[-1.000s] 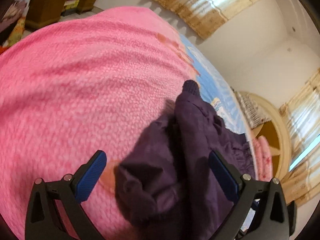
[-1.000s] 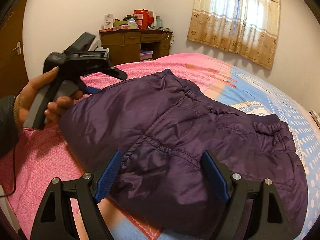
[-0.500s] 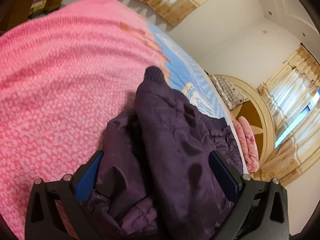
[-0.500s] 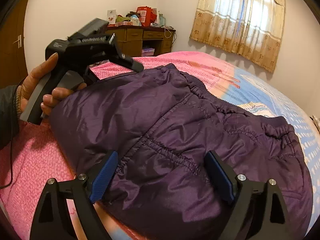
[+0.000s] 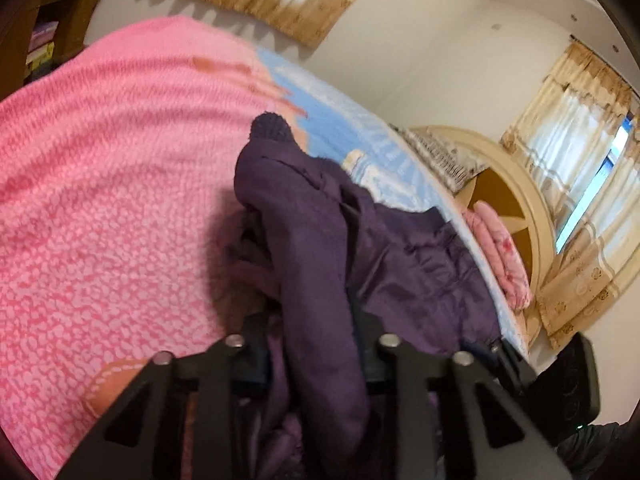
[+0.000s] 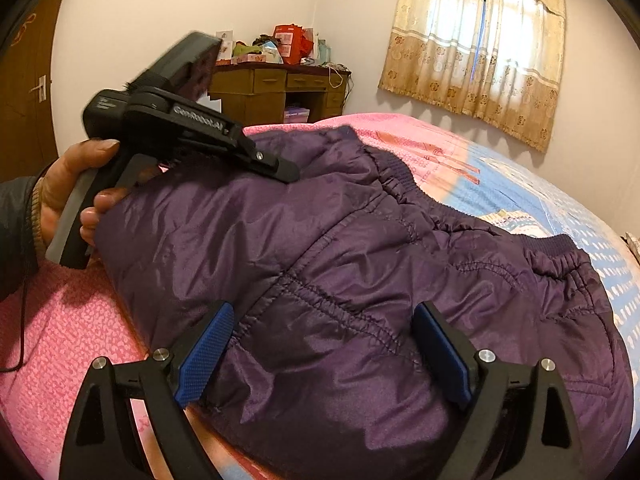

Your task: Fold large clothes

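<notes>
We hold a black two-finger left gripper (image 5: 316,340) with its jaws drawn in tight on a thick fold of the dark purple quilted padded jacket (image 6: 360,272); the fabric bulges up between the fingers and spills past them toward the lens. From the right wrist view, we see the same left gripper (image 6: 280,166) gripped by our left hand (image 6: 76,196), its tips buried at the jacket's near-left edge, which lifts slightly off the bedding. Our right gripper (image 6: 320,344) hovers low over the jacket's near hem, blue-padded fingers (image 6: 208,352) spread wide, with cloth lying between them but not pinched; whether the pads touch the fabric, we cannot tell. The jacket lies spread across the bed, shiny shell up, stitched seams and gathered elastic running across its middle, ribbed knit cuff (image 5: 270,128) sticking up at its far end in the left wrist view. Beneath it is a pink mottled fleece blanket (image 5: 100,200), and farther along a light blue patterned bedsheet (image 6: 560,208). Beyond the bed stands a brown wooden desk (image 6: 276,88) cluttered on top, against a white wall. A window with beige patterned curtains (image 6: 476,40) glows farther right. In the left wrist view, a rounded cream and tan wooden headboard (image 5: 516,200) sits at the far end of the bed.
</notes>
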{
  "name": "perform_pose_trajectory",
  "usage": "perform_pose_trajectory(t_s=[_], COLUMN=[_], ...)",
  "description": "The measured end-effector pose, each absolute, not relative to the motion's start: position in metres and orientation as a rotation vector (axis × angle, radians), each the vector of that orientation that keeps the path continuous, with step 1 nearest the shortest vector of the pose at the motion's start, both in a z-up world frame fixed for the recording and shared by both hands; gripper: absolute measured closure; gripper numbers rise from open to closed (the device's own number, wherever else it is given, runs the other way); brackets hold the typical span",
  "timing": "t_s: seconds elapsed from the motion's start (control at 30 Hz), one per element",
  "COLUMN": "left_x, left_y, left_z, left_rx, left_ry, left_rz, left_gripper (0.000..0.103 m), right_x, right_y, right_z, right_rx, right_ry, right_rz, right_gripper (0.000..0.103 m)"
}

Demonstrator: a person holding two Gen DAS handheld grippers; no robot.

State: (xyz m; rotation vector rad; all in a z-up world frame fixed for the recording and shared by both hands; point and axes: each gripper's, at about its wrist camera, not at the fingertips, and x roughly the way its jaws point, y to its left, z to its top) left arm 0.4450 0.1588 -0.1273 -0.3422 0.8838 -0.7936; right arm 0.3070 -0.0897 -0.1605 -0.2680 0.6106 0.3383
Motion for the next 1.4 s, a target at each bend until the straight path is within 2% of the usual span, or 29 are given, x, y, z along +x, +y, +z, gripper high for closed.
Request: perform_pose_trajectory(t_s=[0.13, 0.37, 0.57, 0.67, 0.73, 0.8, 0.87, 1.13, 1.4], left_x=[0.428, 0.401, 0.396, 0.391, 0.384, 0.375, 0.365, 0.353, 0.333], left_y=[0.141, 0.056, -0.015, -0.034, -0.046, -0.053, -0.062, -0.03, -0.055], left_z=[-0.094, -0.035, -0.028, -0.034, -0.038, -0.041, -0.044, -0.047, -0.049], left_rx=[-0.298, -0.145, -0.061, -0.081, -0.096, -0.099, -0.047, -0.215, -0.049], left_ry=[0.78, 0.714, 0.747, 0.755, 0.729, 0.695, 0.634, 0.471, 0.424], left_rz=[-0.813, -0.928, -0.958, -0.961, -0.955, -0.957, -0.956, -1.072, -1.076], left_gripper=[0.085, 0.085, 0.085, 0.08, 0.081, 0.073, 0.072, 0.072, 0.072], right_x=[0.303, 0.276, 0.258, 0.264, 0.272, 0.284, 0.3, 0.359, 0.411], right_y=[-0.105, -0.17, -0.266, -0.313, -0.341, -0.362, -0.366, -0.356, -0.326], right_z=[-0.15, -0.113, -0.1, -0.098, -0.093, -0.087, -0.084, -0.107, -0.114], right_rx=[-0.183, -0.011, 0.233, 0.41, 0.506, 0.587, 0.635, 0.796, 0.851], right_ry=[0.583, 0.462, 0.423, 0.459, 0.471, 0.484, 0.521, 0.711, 0.91], right_rz=[0.344, 0.269, 0.209, 0.273, 0.292, 0.322, 0.351, 0.475, 0.642], right_gripper=[0.012, 0.012, 0.012, 0.012, 0.011, 0.011, 0.011, 0.011, 0.011])
